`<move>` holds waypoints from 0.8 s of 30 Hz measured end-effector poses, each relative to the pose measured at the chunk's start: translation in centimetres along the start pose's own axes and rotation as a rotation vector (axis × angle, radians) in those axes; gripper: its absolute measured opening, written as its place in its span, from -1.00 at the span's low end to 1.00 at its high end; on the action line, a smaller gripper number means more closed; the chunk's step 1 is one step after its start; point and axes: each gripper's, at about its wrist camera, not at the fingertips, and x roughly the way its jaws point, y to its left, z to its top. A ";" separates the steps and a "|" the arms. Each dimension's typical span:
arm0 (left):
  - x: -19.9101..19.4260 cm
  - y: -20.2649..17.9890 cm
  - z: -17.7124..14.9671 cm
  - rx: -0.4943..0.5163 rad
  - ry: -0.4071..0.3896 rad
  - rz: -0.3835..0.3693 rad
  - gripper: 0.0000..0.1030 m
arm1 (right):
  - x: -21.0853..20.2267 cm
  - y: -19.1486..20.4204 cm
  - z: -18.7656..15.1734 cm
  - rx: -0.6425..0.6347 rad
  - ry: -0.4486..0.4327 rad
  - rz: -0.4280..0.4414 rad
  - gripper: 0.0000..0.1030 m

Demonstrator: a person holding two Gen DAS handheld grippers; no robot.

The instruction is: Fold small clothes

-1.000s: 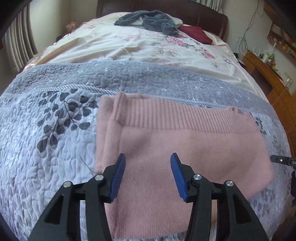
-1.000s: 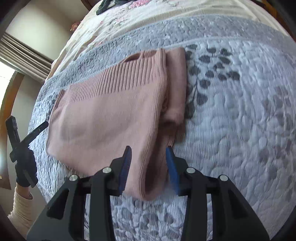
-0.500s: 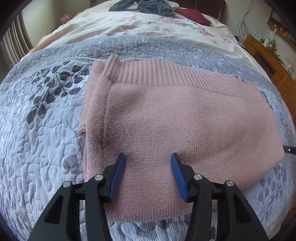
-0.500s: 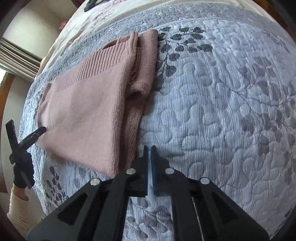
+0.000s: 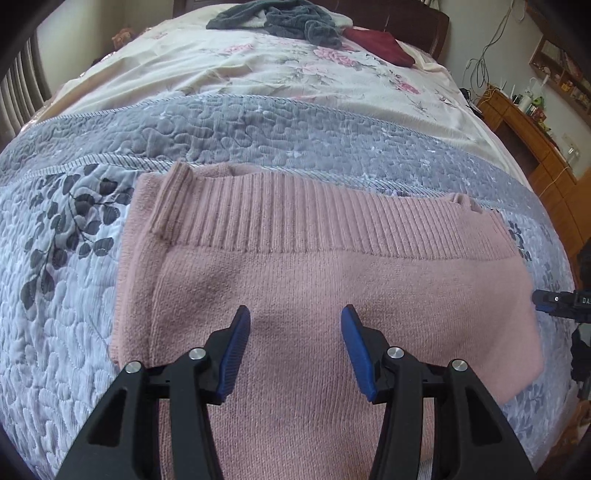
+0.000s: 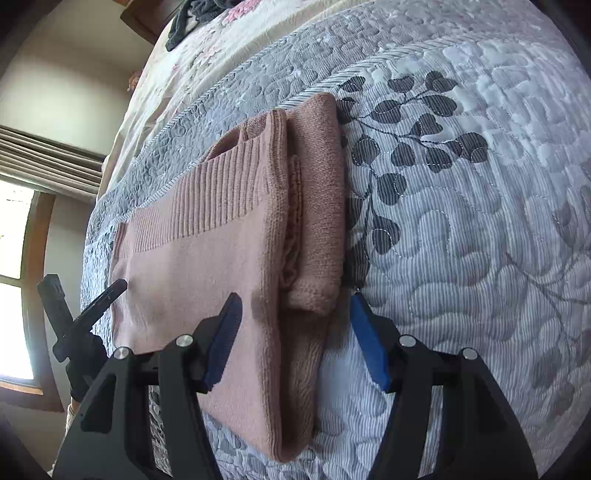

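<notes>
**Two open claws over one folded pink sweater**

Two claws, one sweater, one quilt, one sheet, two loose garments at the far end of the bed.

The left claw (image 5: 295, 347) stands wide, its two blue ribbed pads parted, gripping nothing; it hangs over the near middle of the pink knit sweater (image 5: 314, 295), and whether the pads touch the wool cannot be told. The right claw (image 6: 295, 339) is also wide and empty, straddling the near right edge of the sweater (image 6: 229, 266): its left pad lies over the top layer, its right pad over the quilt just beside the folded sleeve. Each claw shows at the edge of the other's view, the right one at the sweater's right side, the left one at its left corner.

The sweater lies flat in a rough rectangle on the near part of the bed, soft fuzzy knit in the body, with a band of raised ribbing along its far edge. One side is doubled under in stacked layers, a narrower strip showing beside the top layer.

Beneath it is a grey-blue quilt (image 5: 74, 295), puffy with stitched pebble shapes and printed dark leaves, with a corded border. Beyond lies a cream floral sheet (image 5: 280, 74), smooth and lightly creased. Farthest, a crumpled grey garment (image 5: 280, 18) and a dark red garment (image 5: 380, 44) rest near the wooden headboard (image 5: 424, 14).
</notes>
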 end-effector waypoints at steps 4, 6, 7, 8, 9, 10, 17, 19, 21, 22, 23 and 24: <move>0.9 0.4 0.0 -0.008 0.005 -0.011 0.04 | 1.3 -0.3 0.2 0.008 -0.002 0.032 -0.20; 1.2 0.5 0.0 -0.004 0.003 -0.014 0.06 | 1.9 -0.1 0.4 0.011 -0.006 0.047 -0.35; 1.2 0.5 -0.1 -0.004 0.002 -0.016 0.07 | 1.9 0.0 0.3 0.009 -0.011 0.048 -0.38; 1.3 0.6 -0.1 -0.005 0.000 -0.018 0.07 | 2.0 0.2 0.2 0.003 -0.015 0.044 -0.39; 1.3 0.6 -0.2 -0.006 -0.001 -0.019 0.08 | 2.3 0.6 0.3 0.001 -0.019 0.041 -0.41; 1.4 0.7 -0.2 -0.007 -0.003 -0.020 0.08 | 2.4 0.7 0.2 0.001 -0.022 0.042 -0.42; 1.5 0.7 -0.3 -0.007 -0.008 -0.022 0.09 | 2.2 0.0 -0.2 0.016 -0.029 0.048 -0.43; 1.5 0.7 -0.3 -0.008 -0.008 -0.023 0.09 | 2.1 0.0 -0.2 0.020 -0.031 0.048 -0.45; 1.3 0.7 -0.3 -0.011 -0.007 -0.025 0.09 | 1.7 0.2 -0.2 0.030 -0.033 0.055 -0.49; 1.1 0.8 -0.3 -0.017 -0.005 -0.025 0.08 | 1.4 0.4 -0.1 0.034 -0.038 0.071 -0.51; 0.6 0.9 -0.3 -0.024 -0.007 -0.025 0.08 | 0.9 0.6 0.2 0.038 -0.044 0.096 -0.52; 0.1 1.0 -0.4 -0.027 -0.013 -0.029 0.08 | 0.3 1.2 0.3 0.033 -0.054 0.131 -0.53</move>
